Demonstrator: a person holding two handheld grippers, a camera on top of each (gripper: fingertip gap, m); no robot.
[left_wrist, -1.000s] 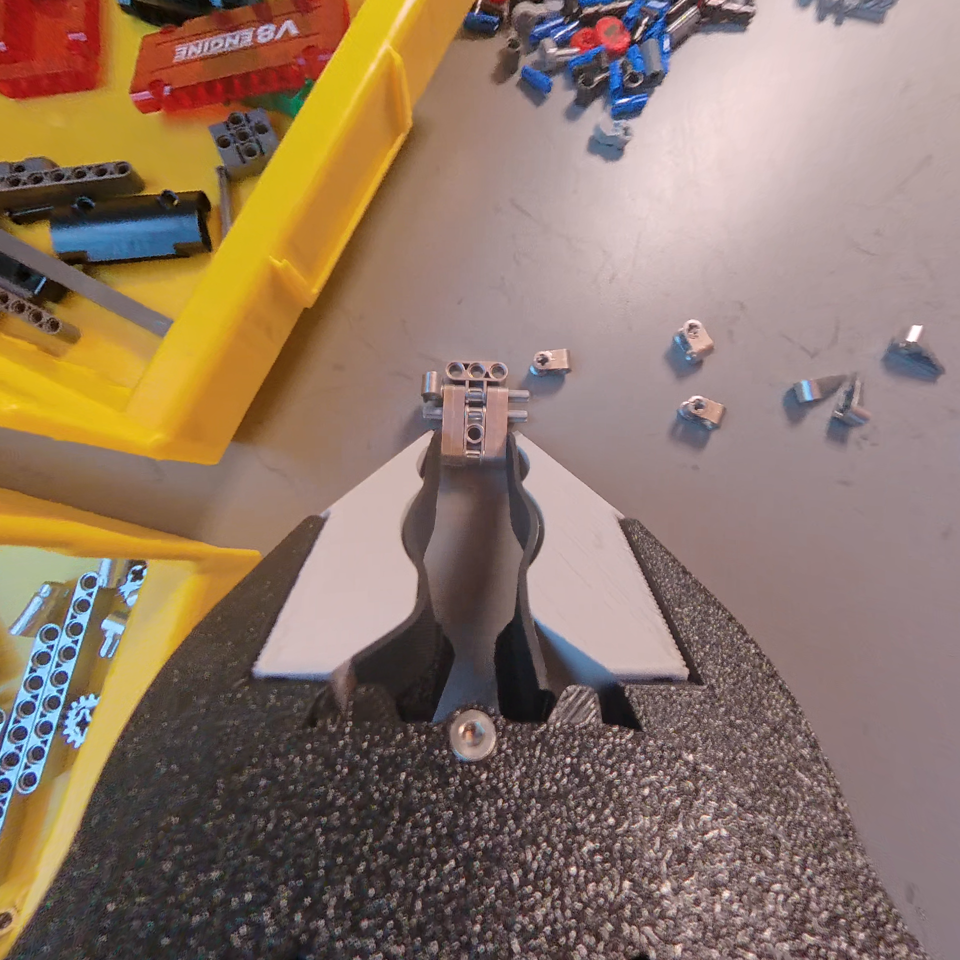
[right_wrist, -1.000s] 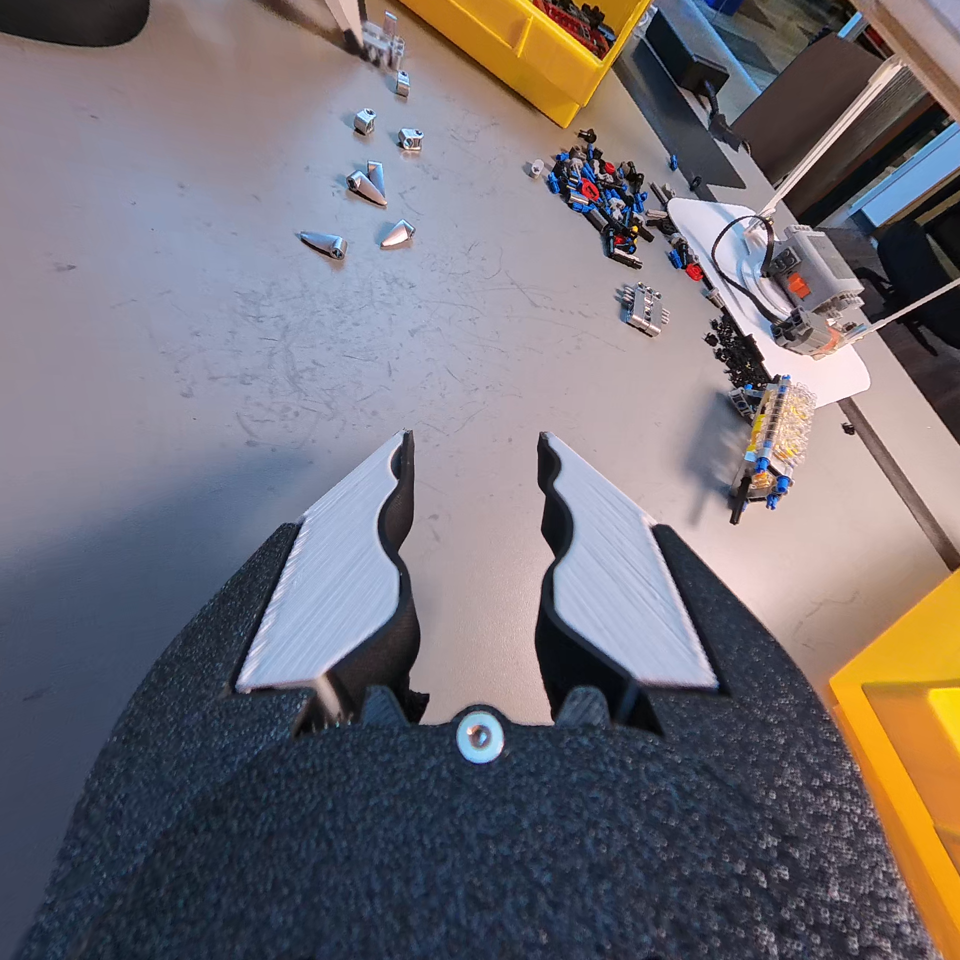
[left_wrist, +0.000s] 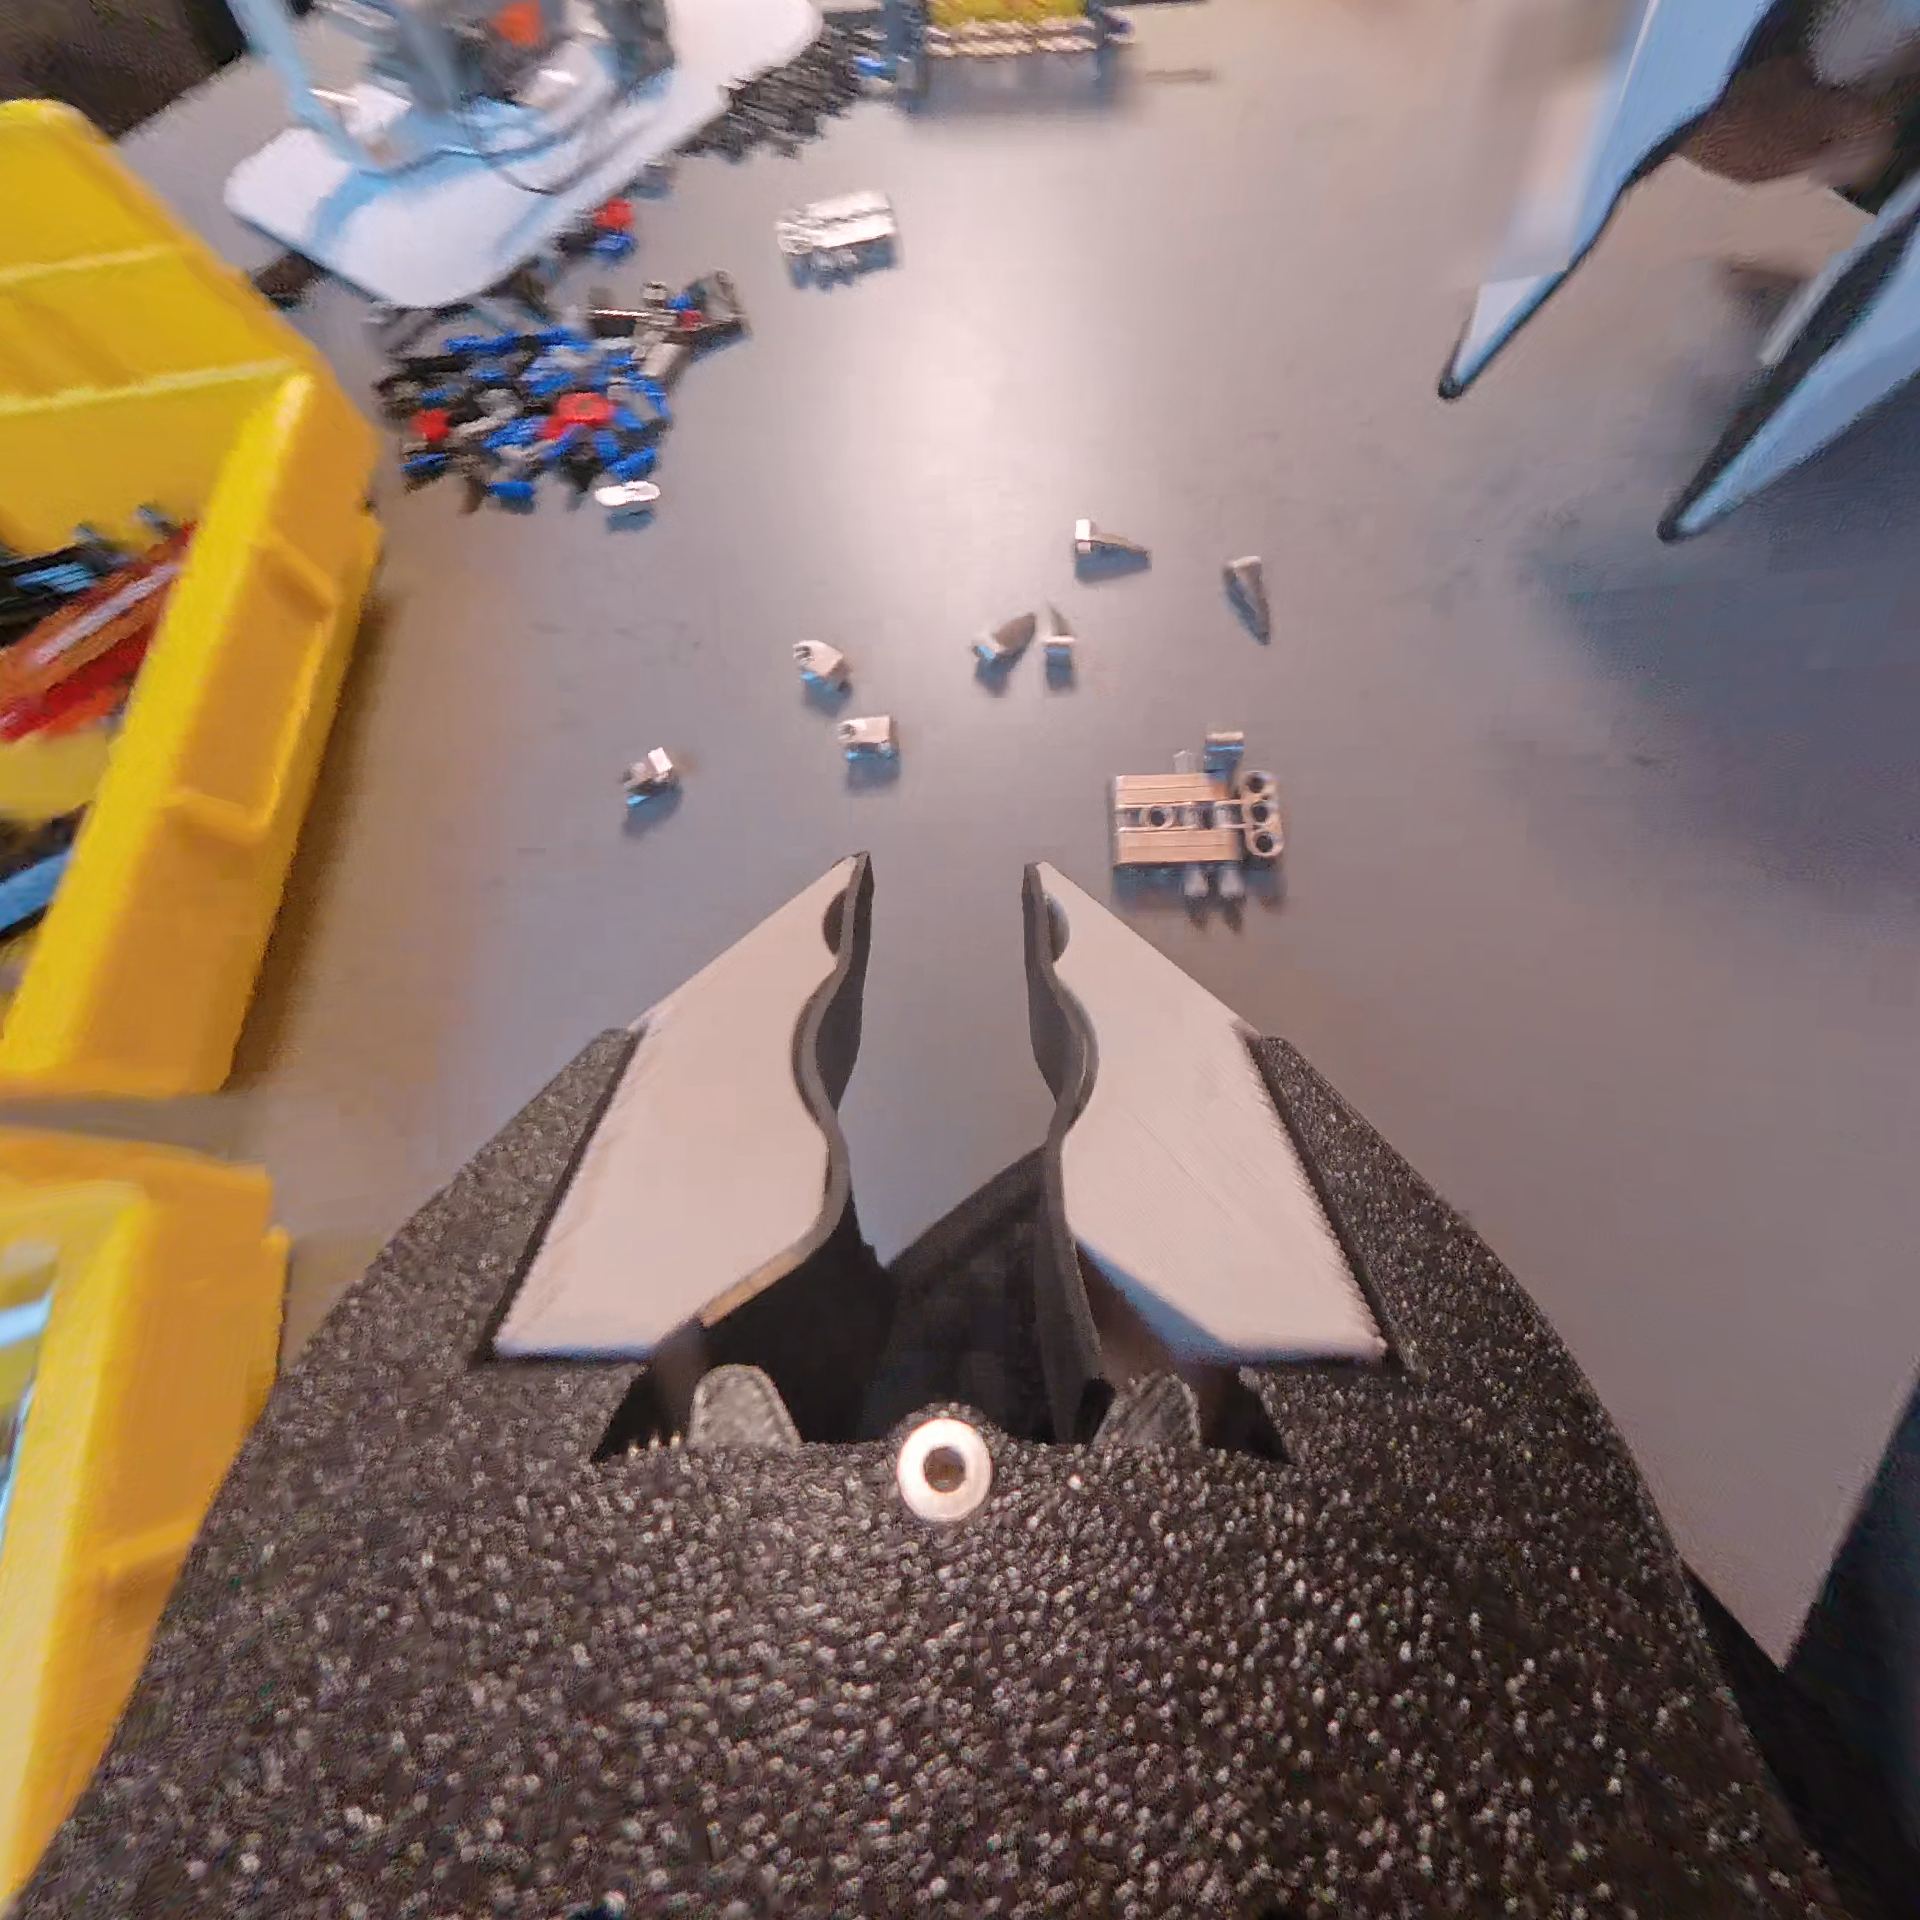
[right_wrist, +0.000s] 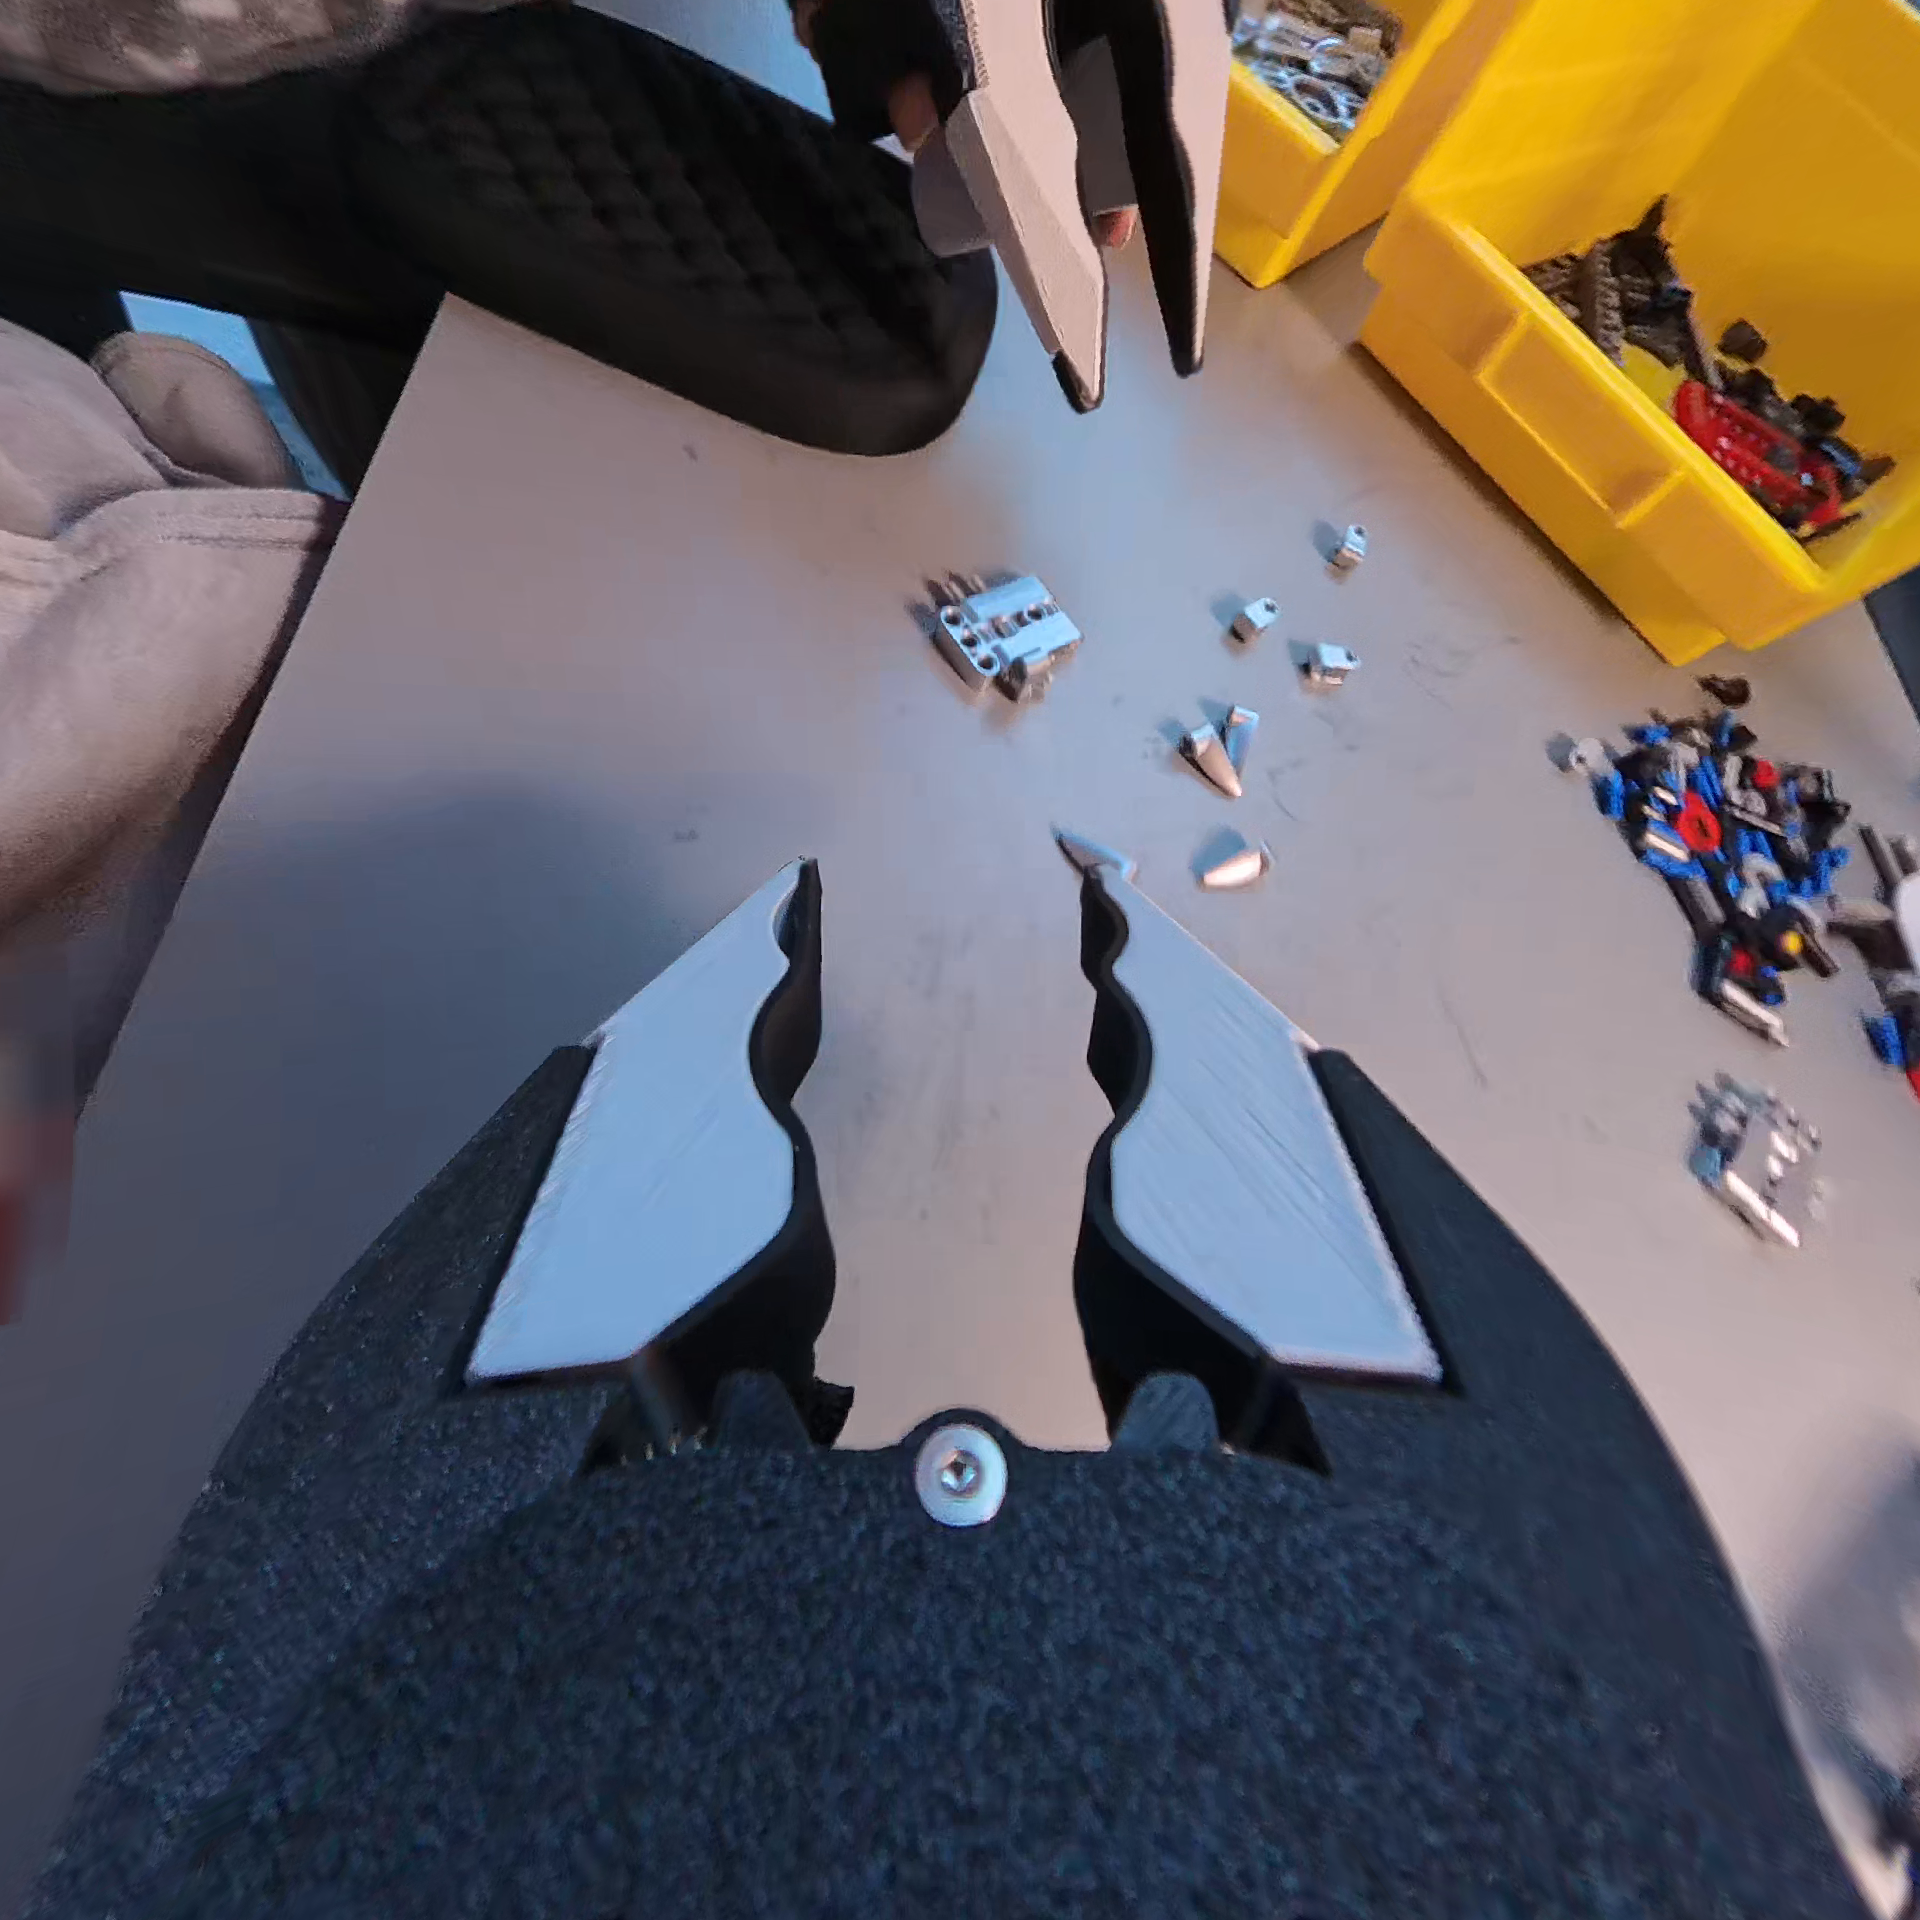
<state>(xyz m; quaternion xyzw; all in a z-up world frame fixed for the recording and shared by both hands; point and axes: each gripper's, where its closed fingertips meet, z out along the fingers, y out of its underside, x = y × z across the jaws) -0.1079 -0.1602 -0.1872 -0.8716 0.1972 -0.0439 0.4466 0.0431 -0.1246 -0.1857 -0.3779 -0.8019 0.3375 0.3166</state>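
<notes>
In the left wrist view the left gripper (left_wrist: 945, 883), jaws spread and empty, hovers just beside a small grey brick assembly (left_wrist: 1195, 821) mid-counter (left_wrist: 1558, 935); it looks light and rigid, best pinched across its flat sides. In the right wrist view the right gripper (right_wrist: 948, 883), jaws spread, hangs near grey cone pieces (right_wrist: 1210, 753), with yellow bins (right_wrist: 1621, 447) at the far right corner.

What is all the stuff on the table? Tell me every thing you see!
Brick assembly: one, light grey, on the table just ahead-right of the left claw.
Small loose pieces: about eight, grey, scattered mid-table.
Mixed piece pile: one heap, blue, black and red, beyond the loose pieces.
Bins: at least two, yellow, along the table edge, holding parts.
White board: one, far end, carrying a blurred grey device.
Table: one, grey.
Left claw: open, empty, above the table.
Right claw: open, empty, above the table.
</notes>
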